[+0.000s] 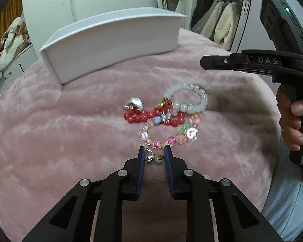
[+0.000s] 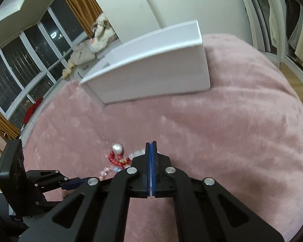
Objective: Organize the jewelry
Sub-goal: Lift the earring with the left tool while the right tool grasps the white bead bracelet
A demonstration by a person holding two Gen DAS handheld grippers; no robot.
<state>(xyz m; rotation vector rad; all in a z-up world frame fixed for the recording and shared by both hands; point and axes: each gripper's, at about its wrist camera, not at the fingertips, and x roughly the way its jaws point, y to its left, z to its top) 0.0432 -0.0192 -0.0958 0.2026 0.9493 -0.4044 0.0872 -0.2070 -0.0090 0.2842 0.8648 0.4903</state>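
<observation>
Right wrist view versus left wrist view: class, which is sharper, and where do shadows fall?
Left wrist view: sharp beads on the pale green bracelet, dark shadow right of it on the pink blanket. Right wrist view: motion-blurred white box, smeared jewelry.

L wrist cam sits low & close over the pink blanket, facing the white box w/ wardrobe behind. R wrist cam rides higher, further right, looking toward box & windows. Both share box, blanket, the jewelry pile
</observation>
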